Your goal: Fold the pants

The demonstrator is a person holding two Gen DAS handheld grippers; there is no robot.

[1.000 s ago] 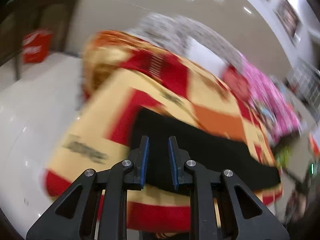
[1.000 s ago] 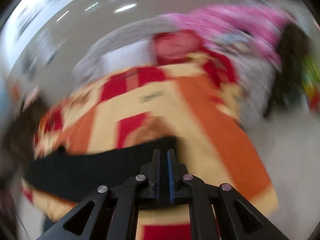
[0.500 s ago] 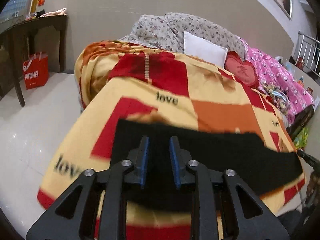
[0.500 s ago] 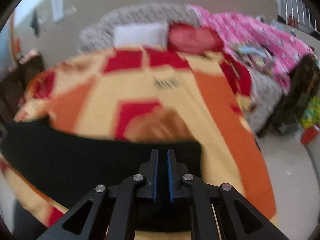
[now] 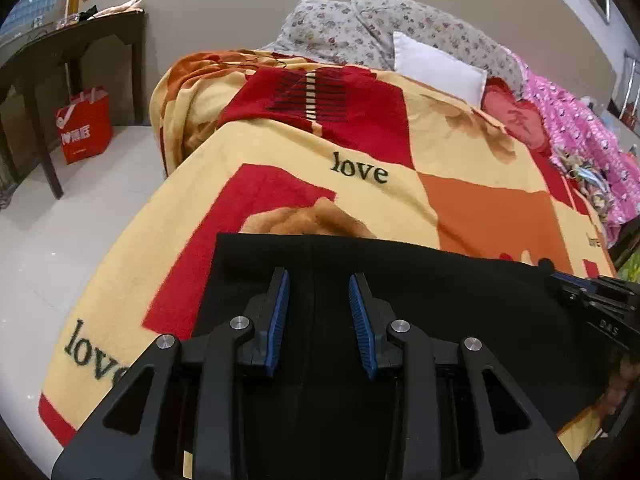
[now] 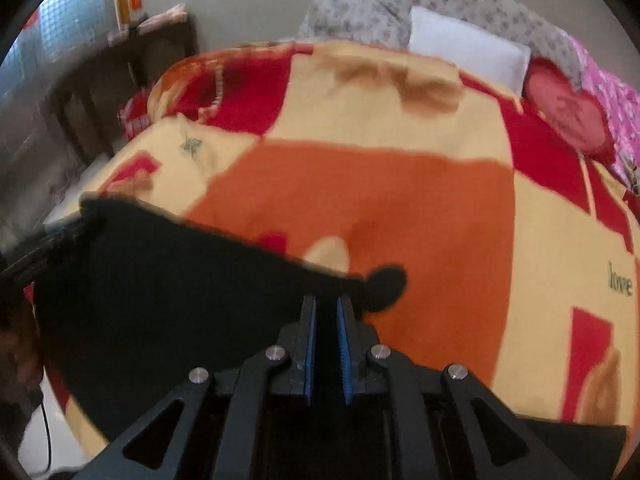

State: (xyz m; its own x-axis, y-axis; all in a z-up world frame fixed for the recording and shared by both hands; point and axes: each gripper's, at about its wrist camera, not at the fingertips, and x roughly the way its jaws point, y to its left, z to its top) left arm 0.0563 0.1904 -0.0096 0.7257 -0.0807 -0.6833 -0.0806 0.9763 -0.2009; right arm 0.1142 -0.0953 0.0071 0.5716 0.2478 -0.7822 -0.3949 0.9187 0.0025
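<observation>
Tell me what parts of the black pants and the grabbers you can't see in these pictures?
- Left wrist view: the near part of the pants is hidden behind the left gripper and cut off by the bottom edge.
- Left wrist view: only the tip of the right gripper shows, at the right edge.
- Right wrist view: the picture is blurred, so whether the right gripper still pinches the fabric cannot be told.
- Neither view shows waistband or leg ends clearly.

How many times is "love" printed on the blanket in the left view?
3: middle love, near-left love, a partly visible right-edge love. The black pants may hide more.
</observation>
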